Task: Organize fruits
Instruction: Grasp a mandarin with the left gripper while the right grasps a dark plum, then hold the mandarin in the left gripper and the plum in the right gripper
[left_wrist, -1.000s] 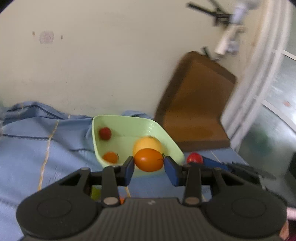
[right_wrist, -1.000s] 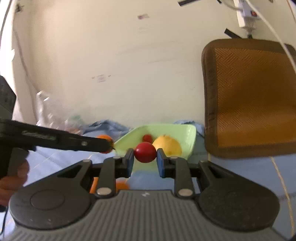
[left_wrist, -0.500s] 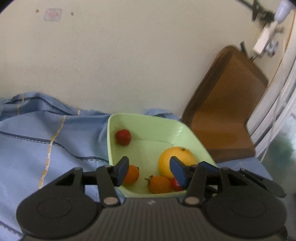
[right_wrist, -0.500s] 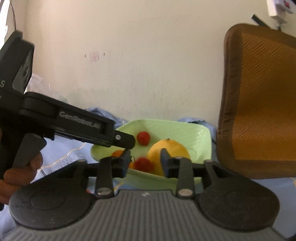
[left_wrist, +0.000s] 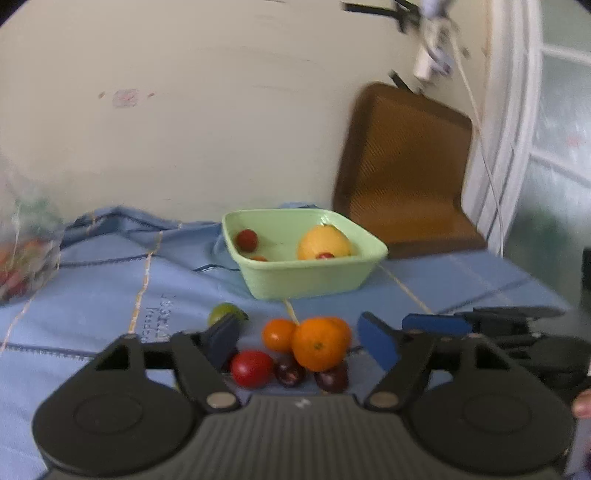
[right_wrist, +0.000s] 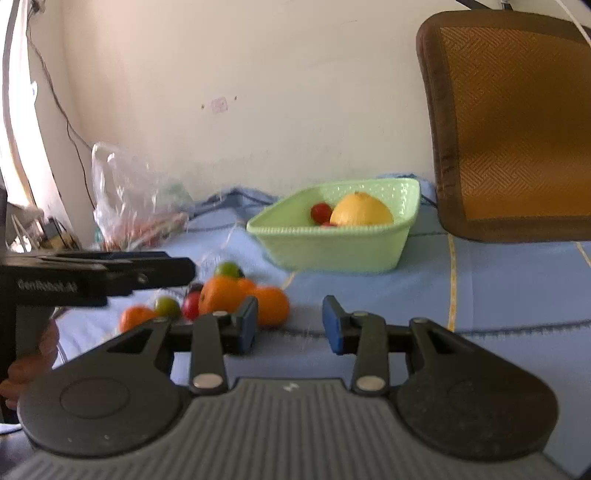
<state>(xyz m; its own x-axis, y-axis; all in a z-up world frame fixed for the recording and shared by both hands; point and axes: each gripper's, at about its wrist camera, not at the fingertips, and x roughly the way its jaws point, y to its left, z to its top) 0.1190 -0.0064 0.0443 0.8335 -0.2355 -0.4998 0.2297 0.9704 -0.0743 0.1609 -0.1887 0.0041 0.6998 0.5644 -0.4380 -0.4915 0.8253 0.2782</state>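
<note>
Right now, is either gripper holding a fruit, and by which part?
Nothing is held. The left gripper is opening, with the loose orange beyond its fingers, not pinched. The right gripper stands open and empty.

A brown woven chair back (right_wrist: 517, 122) fills the upper right of the right wrist view, against a cream wall (right_wrist: 258, 74). A crumpled clear plastic bag (right_wrist: 129, 192) sits at left centre on a blue cloth (right_wrist: 498, 288) with yellow stitched lines. A white window frame (left_wrist: 517, 110) runs down the right edge of the left wrist view.

You're in home room: blue stitched cloth (left_wrist: 92, 280) over surface, brown woven-mesh chair back (right_wrist: 517, 122) against cream wall (right_wrist: 258, 74), crinkled clear plastic bag (right_wrist: 133, 192), white-framed glass door (left_wrist: 546, 147).
</note>
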